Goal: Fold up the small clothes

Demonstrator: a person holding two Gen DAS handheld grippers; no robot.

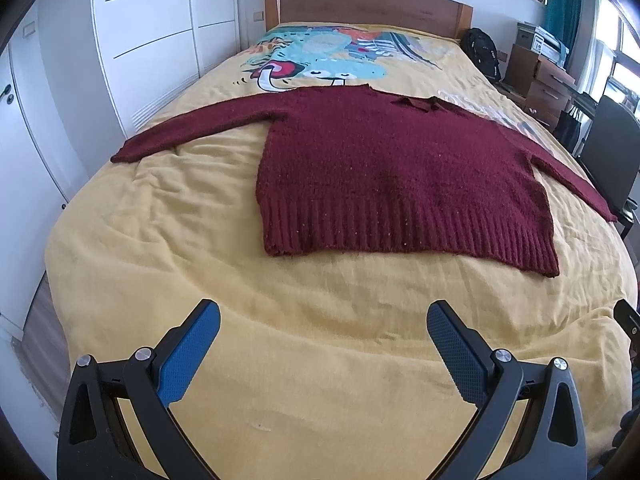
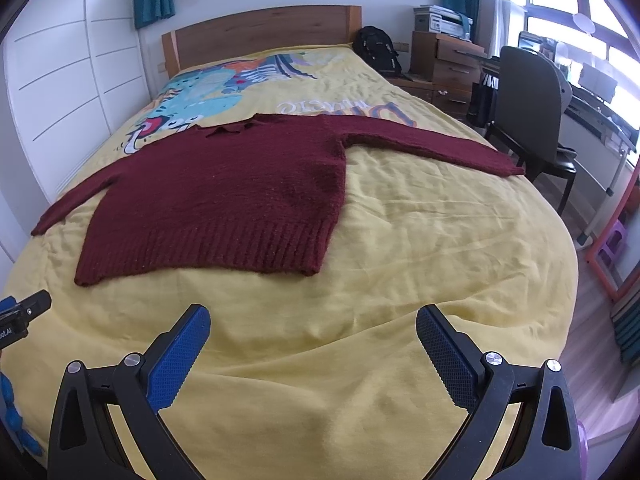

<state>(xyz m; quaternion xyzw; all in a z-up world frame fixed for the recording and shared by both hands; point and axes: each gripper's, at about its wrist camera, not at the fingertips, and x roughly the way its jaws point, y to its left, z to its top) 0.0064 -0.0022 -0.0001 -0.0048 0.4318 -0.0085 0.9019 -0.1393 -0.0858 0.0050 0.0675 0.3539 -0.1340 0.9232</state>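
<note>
- Looking along the left gripper (image 1: pixel 323 322): its jaws are spread wide with nothing between them, and it hangs above bare yellow cover near the foot edge of the bed (image 1: pixel 120 260), short of the sweater (image 1: pixel 400 168). The sweater lies flat across the middle of the bed, hem toward the foot edge, collar toward the headboard (image 1: pixel 368 0), one sleeve reaching the left edge, the other the right edge.
- Folding looks not yet begun; this is the approach. The next move likely calls for reaching forward to a sleeve cuff or hem corner and pinching the knit alone, not the cover under it.
- Looking along the right gripper (image 2: pixel 313 322): jaws likewise released and empty, held level above the cover near the foot edge. The sweater (image 2: pixel 224 192) sits ahead and left, its right sleeve (image 2: pixel 440 144) stretched toward the right edge, near the chair (image 2: pixel 528 92).
</note>
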